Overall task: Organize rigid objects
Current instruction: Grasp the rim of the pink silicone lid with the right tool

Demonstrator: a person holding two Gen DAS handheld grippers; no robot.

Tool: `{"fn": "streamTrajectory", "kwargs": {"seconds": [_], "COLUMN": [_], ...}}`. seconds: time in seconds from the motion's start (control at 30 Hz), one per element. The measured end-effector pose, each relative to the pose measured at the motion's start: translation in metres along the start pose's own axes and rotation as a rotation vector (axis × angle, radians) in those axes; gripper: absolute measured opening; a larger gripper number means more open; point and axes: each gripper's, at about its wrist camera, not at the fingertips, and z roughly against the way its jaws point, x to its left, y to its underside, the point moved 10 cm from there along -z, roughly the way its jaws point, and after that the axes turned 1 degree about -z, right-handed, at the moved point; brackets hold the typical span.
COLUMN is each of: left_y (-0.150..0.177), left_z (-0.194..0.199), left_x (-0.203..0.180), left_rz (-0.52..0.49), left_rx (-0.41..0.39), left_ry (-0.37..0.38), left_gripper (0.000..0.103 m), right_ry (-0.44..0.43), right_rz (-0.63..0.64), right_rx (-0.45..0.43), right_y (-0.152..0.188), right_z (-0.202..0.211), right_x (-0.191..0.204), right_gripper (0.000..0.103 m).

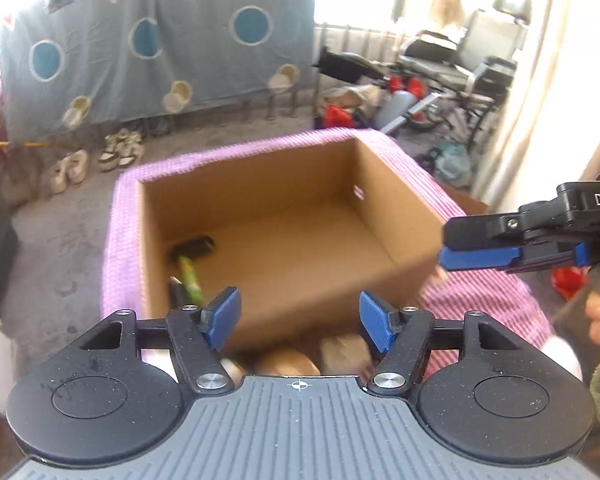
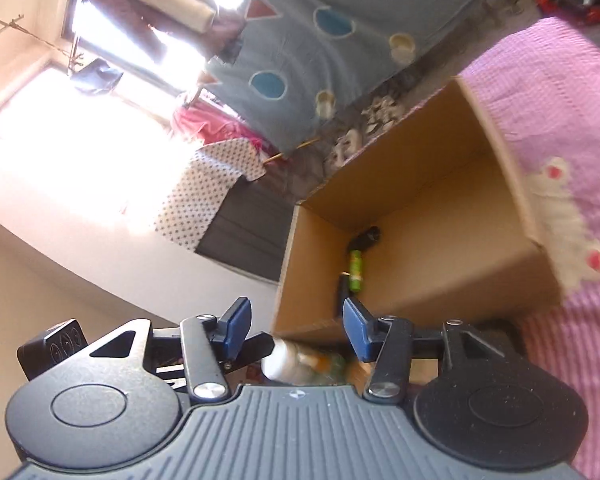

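- our left gripper (image 1: 300,320) is spread, nothing between the pads
- our right gripper (image 2: 298,326) is spread too, empty
- cardboard box (image 1: 380,184) is just ahead of both; green tube (image 1: 190,276) inside

Counts: 1 cardboard box (image 1: 300,208), ahead of the left tongs (image 1: 300,322). Inside it, far-left corner: 3 items, namely 1 green tube (image 1: 190,276), 1 black block (image 1: 196,246), 1 dark piece (image 1: 176,292) nearest the tongs. Below the left tongs: 3 blurred tan lumps (image 1: 288,362), kind unclear. Below the right tongs (image 2: 298,326): 1 white-capped bottle (image 2: 296,362). Tongs: 2.
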Motion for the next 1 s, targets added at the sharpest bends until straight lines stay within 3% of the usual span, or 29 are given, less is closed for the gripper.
{"fn": "streamTrajectory", "kwargs": {"seconds": [0.1,0.33,0.5,0.87,1.0], "left_y": [0.034,0.094,0.106,0.121,0.122], "left_z": [-0.018,-0.069,-0.080,-0.100,-0.104], "left_x": [-0.028,-0.083,-0.110,-0.124,-0.125], "left_rz": [-0.032,-0.092,-0.145,-0.264,-0.291], "left_rx": [0.020,0.154,0.182,0.219,0.218], "left_ry": [0.036,0.158,0.216,0.141,0.120], "left_gripper": [0.065,0.065,0.066,0.067,0.067], "right_ry": [0.101,0.339,0.405,0.434,0.433], "right_rz": [-0.022,-0.022,0.058,0.104,0.103], "right_rx": [-0.045,-0.061,-0.053,0.001,0.002], "right_y": [0.031,0.089,0.097,0.109,0.111], "right_z": [0.018,0.027,0.022,-0.002,-0.006], "right_x": [-0.031,-0.100,-0.109,-0.125,-0.128], "right_gripper": [0.054,0.054,0.053,0.043,0.031]}}
